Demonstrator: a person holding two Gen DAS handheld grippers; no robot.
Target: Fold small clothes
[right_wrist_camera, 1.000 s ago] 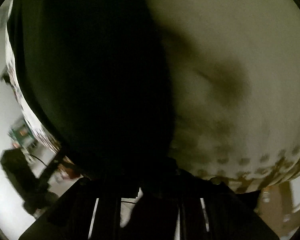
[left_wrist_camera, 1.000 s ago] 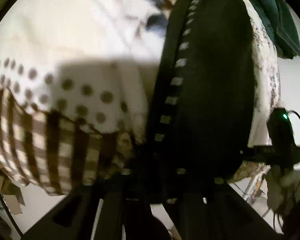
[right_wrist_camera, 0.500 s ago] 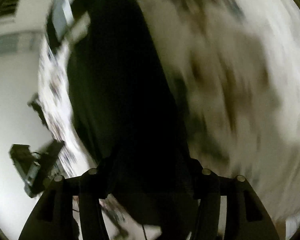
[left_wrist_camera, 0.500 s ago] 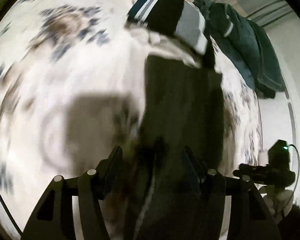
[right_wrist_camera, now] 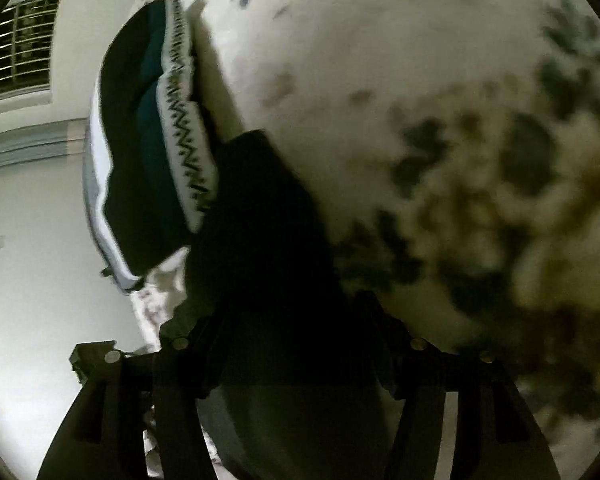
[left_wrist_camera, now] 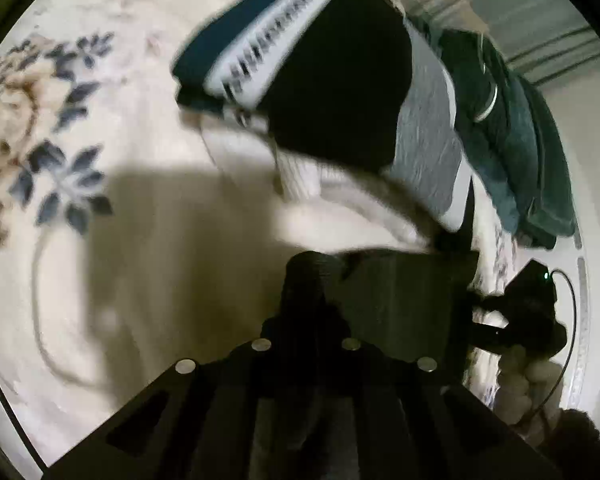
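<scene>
A dark folded garment [left_wrist_camera: 404, 304] lies low on the floral bed sheet [left_wrist_camera: 112, 216], just in front of a stack of folded clothes [left_wrist_camera: 332, 80] topped by a black, teal and white patterned piece. My left gripper [left_wrist_camera: 312, 276] is shut on the dark garment's near edge. In the right wrist view the same dark garment [right_wrist_camera: 268, 264] hangs between my right gripper's fingers [right_wrist_camera: 288, 340], which are shut on it. The stack [right_wrist_camera: 152, 152] stands just left of it.
A dark green garment [left_wrist_camera: 516, 152] lies behind the stack at the bed's far right. The other hand-held gripper [left_wrist_camera: 528, 312] shows at the right edge. A wall and a barred window [right_wrist_camera: 16, 52] are at the left.
Both grippers have carried the dark garment away from the polka-dot and checked cloth, across the bed, up to the stack of folded clothes. The left jaws have closed in.
</scene>
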